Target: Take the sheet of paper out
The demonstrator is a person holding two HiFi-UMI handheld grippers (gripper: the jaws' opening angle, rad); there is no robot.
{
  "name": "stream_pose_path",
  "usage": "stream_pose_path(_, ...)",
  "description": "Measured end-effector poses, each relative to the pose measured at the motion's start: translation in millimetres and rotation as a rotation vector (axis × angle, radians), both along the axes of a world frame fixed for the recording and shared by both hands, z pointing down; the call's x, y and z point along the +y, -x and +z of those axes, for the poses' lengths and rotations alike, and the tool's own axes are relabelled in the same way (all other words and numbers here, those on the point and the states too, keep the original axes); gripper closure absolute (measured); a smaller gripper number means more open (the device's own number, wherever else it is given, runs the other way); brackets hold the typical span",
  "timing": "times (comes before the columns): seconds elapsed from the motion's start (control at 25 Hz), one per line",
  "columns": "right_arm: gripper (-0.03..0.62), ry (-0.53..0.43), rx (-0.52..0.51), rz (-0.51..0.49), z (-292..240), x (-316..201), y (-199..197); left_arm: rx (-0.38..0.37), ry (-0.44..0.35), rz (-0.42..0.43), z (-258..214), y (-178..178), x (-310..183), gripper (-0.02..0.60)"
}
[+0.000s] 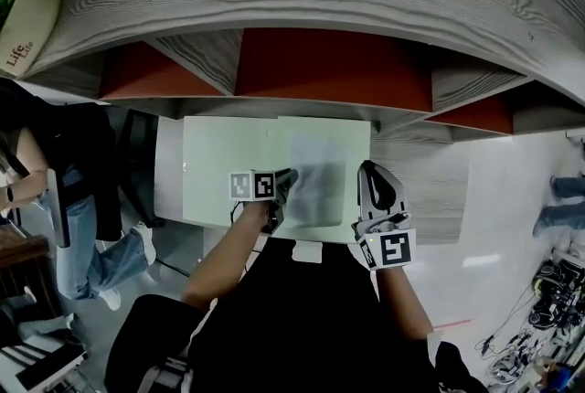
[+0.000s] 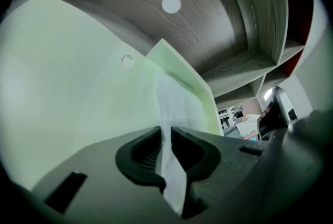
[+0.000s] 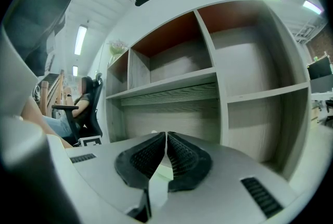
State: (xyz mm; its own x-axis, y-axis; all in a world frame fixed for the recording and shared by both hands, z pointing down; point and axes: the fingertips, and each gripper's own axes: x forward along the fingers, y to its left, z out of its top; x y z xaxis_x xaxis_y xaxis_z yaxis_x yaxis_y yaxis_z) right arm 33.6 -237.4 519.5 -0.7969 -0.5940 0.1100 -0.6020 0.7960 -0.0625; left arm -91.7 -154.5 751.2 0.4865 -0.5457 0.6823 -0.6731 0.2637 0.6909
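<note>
A pale green folder (image 1: pixel 228 167) lies open on the desk under the shelf unit, and a white sheet of paper (image 1: pixel 320 176) rests on its right half. My left gripper (image 1: pixel 285 181) sits on the folder at the sheet's left edge. In the left gripper view the sheet (image 2: pixel 169 108) stands up between the pads of that gripper (image 2: pixel 165 132), pinched, with the folder (image 2: pixel 78 77) behind it. My right gripper (image 1: pixel 367 172) is at the folder's right front edge. Its jaws (image 3: pixel 166 137) are together, with a strip of the green folder (image 3: pixel 158 186) between them.
A grey wooden shelf unit with red-backed compartments (image 1: pixel 329 62) overhangs the desk (image 1: pixel 420 190). A person sits at the left (image 1: pixel 82 227). A plant pot (image 1: pixel 27 26) stands at the top left. Cables (image 1: pixel 539 336) lie on the floor at the right.
</note>
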Motion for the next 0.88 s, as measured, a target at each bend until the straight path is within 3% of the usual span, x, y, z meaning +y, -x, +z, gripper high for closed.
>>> stream_pose_path(0.2, 0.569, 0.012, -0.001, -0.004, 1.3, -3.3, -0.9, -0.012, 0.014, 0.006, 4.6, -4.3, -0.9, 0.571)
stream_pose_path(0.36, 0.569, 0.009, -0.011, -0.007, 1.2, -7.7, -2.5, -0.040, 0.017, -0.028, 5.1, -0.1, -2.7, 0.574)
stream_pose_path(0.6, 0.569, 0.000, 0.042, -0.043, 13.7, -7.7, -4.2, -0.167, -0.015, -0.047, 2.9, 13.2, -3.2, 0.574)
stream_pose_path(0.88, 0.569, -0.013, 0.059, -0.073, 16.8, -4.7, -0.1, -0.217, -0.023, -0.044, -3.0, 27.8, 1.7, 0.575)
